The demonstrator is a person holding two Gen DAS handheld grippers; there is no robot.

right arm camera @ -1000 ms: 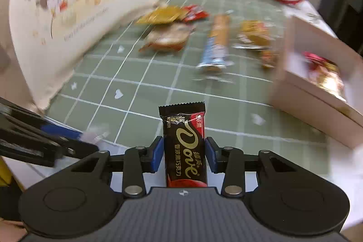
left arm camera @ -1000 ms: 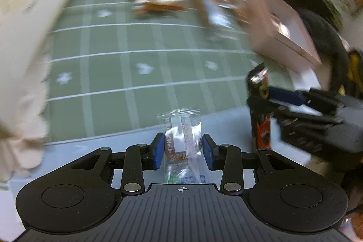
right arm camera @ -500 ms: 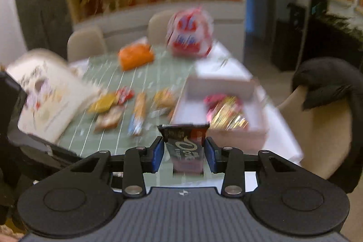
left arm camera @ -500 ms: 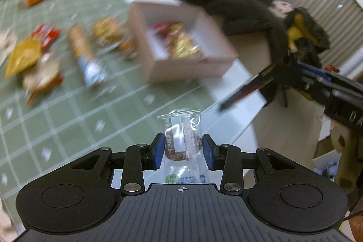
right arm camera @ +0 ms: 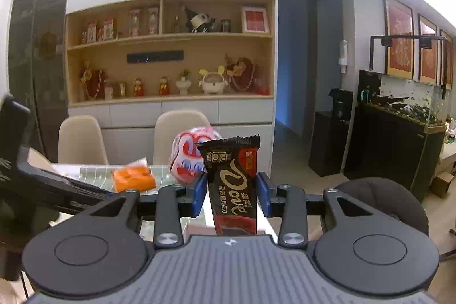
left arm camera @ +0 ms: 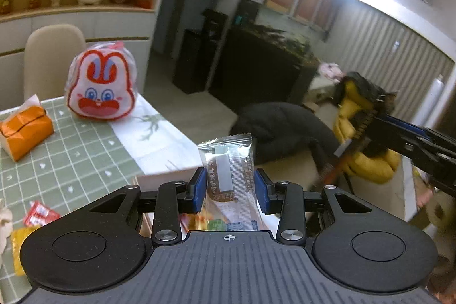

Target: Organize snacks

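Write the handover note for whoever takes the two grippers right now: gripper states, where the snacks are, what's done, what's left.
Left gripper: shut on a clear-wrapped pastry, held above the box.
Right gripper: shut on a Dove chocolate bar, held upright.
Done: both snacks lifted; some wrappers already lie in the box.
Left: drop both in, then collect the red packets and yellow packet on the green tablecloth.

The left gripper [left arm camera: 230, 188] is showing a black ribbed housing with a small white crosshair mark at its front edge; two round black discs are sitting at either side; black linkage bars are carrying silver screw heads; its fingers [left arm camera: 197, 187] are wearing blue pads. The right gripper [right arm camera: 231, 191] is showing the same build: ribbed dark grey deck, paired discs, silver screws, blue-padded fingers [right arm camera: 199, 193].
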